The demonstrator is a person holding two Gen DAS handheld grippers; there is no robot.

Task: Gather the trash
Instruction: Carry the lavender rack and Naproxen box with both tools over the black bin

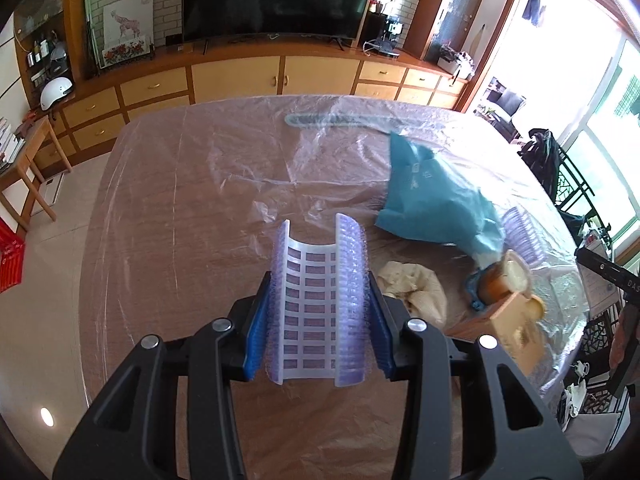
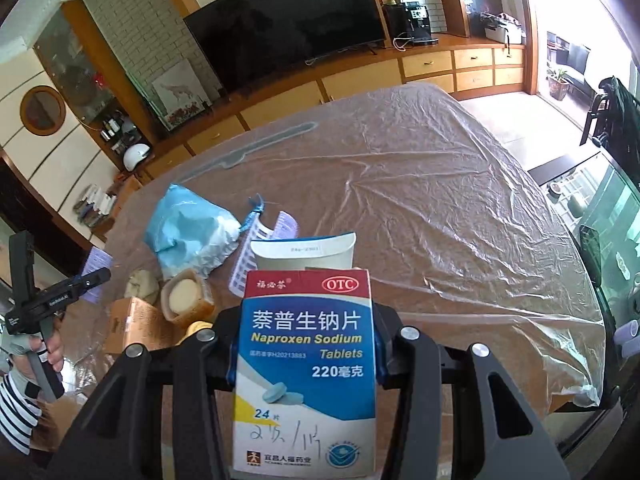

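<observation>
Currently both grippers are loaded: left gripper [image 1: 318, 312] pinches a curved purple plastic strip [image 1: 316, 300] between its blue pads, right gripper [image 2: 304, 344] clamps a naproxen tablet box [image 2: 306, 364], both held above the plastic-covered table [image 2: 440, 200]. No bin is visible, so nothing appears disposed of yet. Left on the table: blue bag [image 1: 432, 196], crumpled tissue [image 1: 412, 288], pudding cup [image 2: 186, 298], tan carton [image 2: 138, 326], white perforated strip [image 2: 250, 256], all clustered at the near side.
</observation>
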